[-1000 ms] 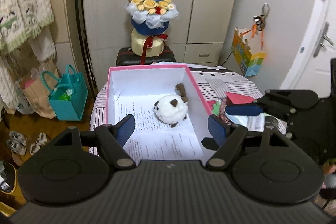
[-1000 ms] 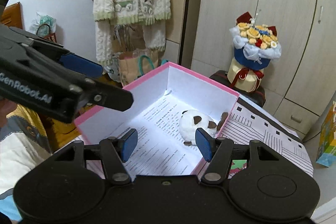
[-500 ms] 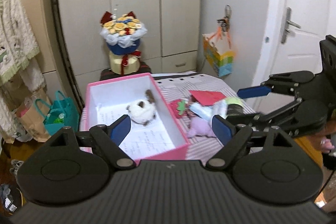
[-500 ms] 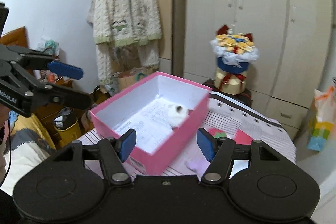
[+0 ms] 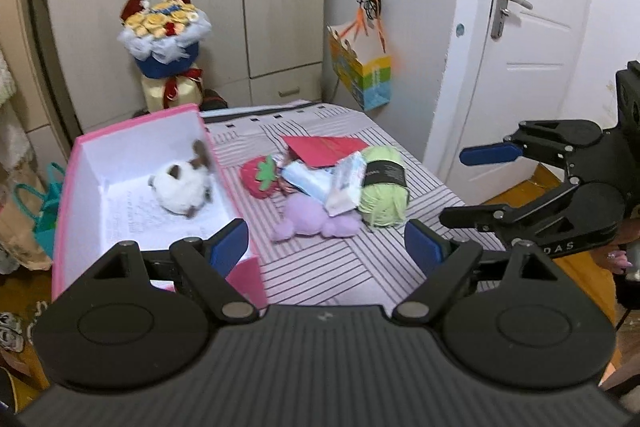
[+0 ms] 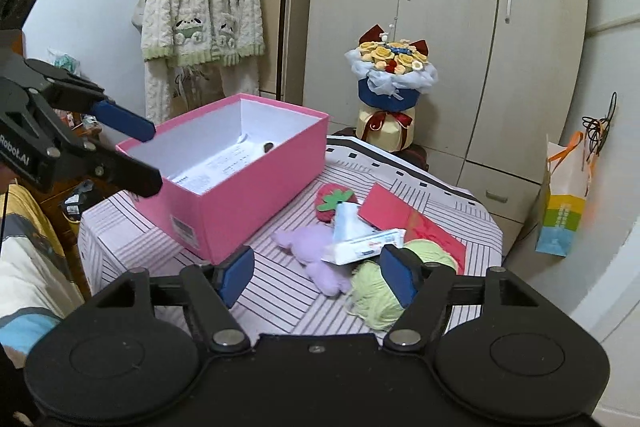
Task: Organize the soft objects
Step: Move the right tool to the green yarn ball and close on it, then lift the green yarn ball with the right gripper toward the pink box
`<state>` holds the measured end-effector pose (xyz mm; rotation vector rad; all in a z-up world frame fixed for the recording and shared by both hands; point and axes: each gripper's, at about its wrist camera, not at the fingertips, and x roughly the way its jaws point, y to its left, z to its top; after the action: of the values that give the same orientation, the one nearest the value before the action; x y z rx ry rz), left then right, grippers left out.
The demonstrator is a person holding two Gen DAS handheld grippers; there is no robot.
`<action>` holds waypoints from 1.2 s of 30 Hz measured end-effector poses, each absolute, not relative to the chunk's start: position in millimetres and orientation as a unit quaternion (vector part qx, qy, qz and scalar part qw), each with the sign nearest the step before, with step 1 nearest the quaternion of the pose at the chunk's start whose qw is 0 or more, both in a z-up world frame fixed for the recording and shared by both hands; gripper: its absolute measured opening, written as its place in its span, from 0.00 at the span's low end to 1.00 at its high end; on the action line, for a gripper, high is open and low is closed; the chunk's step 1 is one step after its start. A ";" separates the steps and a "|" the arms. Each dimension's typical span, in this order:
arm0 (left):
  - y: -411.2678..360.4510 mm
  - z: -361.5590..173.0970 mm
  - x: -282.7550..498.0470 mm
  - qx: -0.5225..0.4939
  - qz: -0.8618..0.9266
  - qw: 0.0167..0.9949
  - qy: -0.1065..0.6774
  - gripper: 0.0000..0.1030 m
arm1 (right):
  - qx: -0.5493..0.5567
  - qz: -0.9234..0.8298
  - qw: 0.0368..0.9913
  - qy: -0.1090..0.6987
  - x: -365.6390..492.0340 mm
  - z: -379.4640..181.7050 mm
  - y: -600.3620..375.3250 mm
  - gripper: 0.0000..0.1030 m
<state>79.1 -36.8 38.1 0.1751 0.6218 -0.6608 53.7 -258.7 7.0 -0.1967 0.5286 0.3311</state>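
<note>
A pink box stands on the striped table and holds a white and brown plush toy. To its right lie a red strawberry plush, a purple plush, a green yarn ball, a tissue pack and a red card. My left gripper is open and empty above the table's near edge. My right gripper is open and empty, just short of the purple plush and yarn.
A flower bouquet stands behind the table before the wardrobe. A colourful paper bag hangs by the white door. A knitted cardigan hangs at the left. Teal bags sit on the floor.
Both grippers have drawn back from over the box and swung right. The pile of soft things beside the box has come into view. Both stay open.
</note>
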 end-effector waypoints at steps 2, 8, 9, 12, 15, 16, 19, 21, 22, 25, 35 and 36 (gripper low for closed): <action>-45.0 29.3 82.6 0.082 -0.321 0.892 0.306 0.82 | -0.094 0.171 0.946 0.258 60.8 1.0 -266.8 0.74; -70.5 3.0 96.5 0.086 -0.320 0.889 0.316 0.81 | -0.112 0.185 0.940 0.265 86.8 -16.8 -278.7 0.75; -74.2 -1.3 98.8 0.088 -0.318 0.889 0.316 0.81 | -0.109 0.187 0.939 0.267 91.5 -18.5 -281.8 0.75; -88.3 -16.2 104.5 0.103 -0.308 0.892 0.315 0.81 | -0.087 0.190 0.938 0.276 109.6 -21.5 -292.2 0.78; -95.8 -26.9 112.9 0.103 -0.300 0.894 0.317 0.81 | -0.070 0.188 0.938 0.283 124.4 -26.4 -300.4 0.79; -97.8 -30.0 116.6 0.098 -0.299 0.894 0.318 0.81 | -0.063 0.188 0.938 0.285 128.5 -28.6 -302.7 0.79; -102.9 -37.5 127.5 0.086 -0.298 0.896 0.317 0.80 | -0.050 0.193 0.937 0.288 136.7 -36.6 -306.0 0.79; -106.9 -42.9 133.8 0.084 -0.299 0.897 0.314 0.79 | -0.054 0.191 0.937 0.289 139.9 -41.8 -306.6 0.80; -108.8 -45.1 136.1 0.083 -0.299 0.897 0.316 0.79 | -0.057 0.184 0.938 0.290 141.7 -44.3 -307.8 0.80; -114.9 -52.0 144.9 0.074 -0.302 0.895 0.321 0.75 | -0.042 0.163 0.939 0.300 149.5 -50.6 -318.6 0.81; -141.8 -85.7 145.2 0.009 -0.362 0.867 0.343 0.69 | 0.089 0.144 0.924 0.344 184.5 -72.0 -372.9 0.84; -144.7 -87.9 144.4 0.005 -0.360 0.869 0.339 0.69 | 0.098 0.142 0.922 0.346 188.2 -74.5 -376.3 0.84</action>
<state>144.4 -144.7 -87.9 0.0110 0.7089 -0.7530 188.2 -376.3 -74.5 0.2012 0.7097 0.2923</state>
